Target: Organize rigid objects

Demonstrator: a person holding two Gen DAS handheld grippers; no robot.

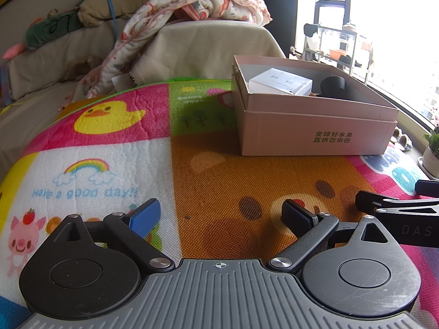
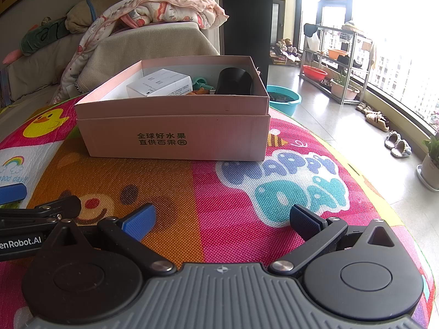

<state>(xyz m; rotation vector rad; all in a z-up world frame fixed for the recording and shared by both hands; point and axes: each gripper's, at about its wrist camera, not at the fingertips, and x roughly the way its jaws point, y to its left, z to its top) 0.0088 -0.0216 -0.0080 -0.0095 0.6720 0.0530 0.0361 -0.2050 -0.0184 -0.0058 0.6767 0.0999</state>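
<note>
A pink cardboard box (image 1: pixel 315 134) (image 2: pixel 175 137) with green print stands on the colourful play mat (image 1: pixel 219 181) (image 2: pixel 236 192). Inside it lie a white carton (image 1: pixel 279 83) (image 2: pixel 160 83), a black cup (image 1: pixel 333 85) (image 2: pixel 233 81) and small teal and orange pieces (image 2: pixel 201 86). My left gripper (image 1: pixel 222 215) is open above the orange patch, well short of the box, nothing between its blue pads. My right gripper (image 2: pixel 222 219) is open too, empty, over the pink and orange patches in front of the box. Each gripper shows at the edge of the other's view.
A covered sofa (image 1: pixel 205 44) with a patterned blanket (image 1: pixel 192 2) and a green plush toy (image 1: pixel 52 30) stands behind the mat. To the right are tiled floor, a teal basin (image 2: pixel 284 100), a metal rack (image 2: pixel 337 63), slippers (image 2: pixel 397 144) and a potted plant (image 2: pixel 432 161) by the window.
</note>
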